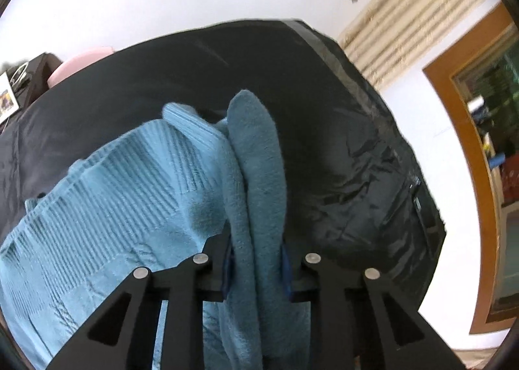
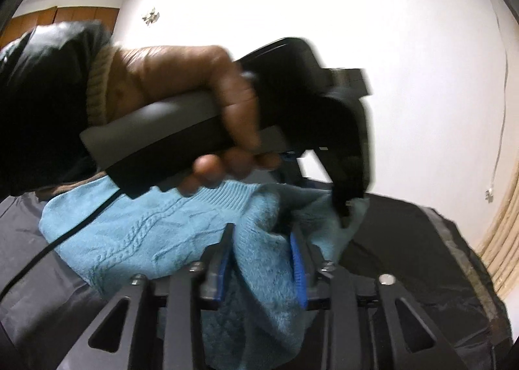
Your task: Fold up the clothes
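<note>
A light blue knitted sweater (image 1: 107, 201) lies on a black cloth-covered table (image 1: 340, 149). My left gripper (image 1: 256, 259) is shut on a bunched fold of the sweater, whose fleecy inner side stands up between the fingers. In the right wrist view my right gripper (image 2: 262, 256) is shut on another thick fold of the same sweater (image 2: 136, 240). Just beyond it, a person's hand (image 2: 181, 91) holds the left gripper's grey handle, and that gripper's tip (image 2: 343, 204) pinches the sweater's far edge. Both held folds are lifted slightly off the table.
The black cloth (image 2: 415, 259) covers the table out to its edges. A white wall is behind. A wooden-framed opening (image 1: 473, 155) and a beige curtain (image 1: 412, 22) stand at the right. A pink object (image 1: 78, 65) and a dark shelf sit at the far left.
</note>
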Available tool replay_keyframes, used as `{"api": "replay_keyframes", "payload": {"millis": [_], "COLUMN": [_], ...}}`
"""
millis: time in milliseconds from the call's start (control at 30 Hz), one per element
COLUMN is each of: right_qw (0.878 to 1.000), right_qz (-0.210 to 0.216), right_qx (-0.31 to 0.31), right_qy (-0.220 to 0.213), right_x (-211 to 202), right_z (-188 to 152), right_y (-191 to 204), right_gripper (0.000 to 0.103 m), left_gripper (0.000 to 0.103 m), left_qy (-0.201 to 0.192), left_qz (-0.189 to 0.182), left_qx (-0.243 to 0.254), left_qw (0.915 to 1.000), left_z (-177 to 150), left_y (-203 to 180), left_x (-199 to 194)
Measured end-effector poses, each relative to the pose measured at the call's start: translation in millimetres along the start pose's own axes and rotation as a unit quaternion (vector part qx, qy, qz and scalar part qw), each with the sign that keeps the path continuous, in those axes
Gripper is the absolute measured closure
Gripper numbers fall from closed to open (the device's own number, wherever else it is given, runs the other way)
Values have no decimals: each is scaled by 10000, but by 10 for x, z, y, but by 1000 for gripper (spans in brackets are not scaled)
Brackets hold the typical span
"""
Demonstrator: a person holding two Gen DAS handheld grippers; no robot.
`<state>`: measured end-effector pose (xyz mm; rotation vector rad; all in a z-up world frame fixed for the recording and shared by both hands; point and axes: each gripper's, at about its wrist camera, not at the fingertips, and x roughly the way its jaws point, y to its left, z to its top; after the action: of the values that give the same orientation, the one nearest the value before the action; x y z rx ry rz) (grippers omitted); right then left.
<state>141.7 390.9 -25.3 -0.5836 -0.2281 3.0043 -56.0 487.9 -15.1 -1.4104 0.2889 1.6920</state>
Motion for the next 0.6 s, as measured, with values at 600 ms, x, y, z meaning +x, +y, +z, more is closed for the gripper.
{"api": "replay_keyframes", "payload": {"millis": [600], "right_qw": [9980], "right_qz": [25], "right_qx": [-255], "right_qy": [575], "right_x": [128], "right_z": [-27], "right_y": [54], "right_gripper": [17], "left_gripper": [79], "left_qy": [-611], "left_qz": [-576], "left_qx": [-456], "left_qw": [9954], "left_z": [-263], "left_y": [416], "left_x": [-462]}}
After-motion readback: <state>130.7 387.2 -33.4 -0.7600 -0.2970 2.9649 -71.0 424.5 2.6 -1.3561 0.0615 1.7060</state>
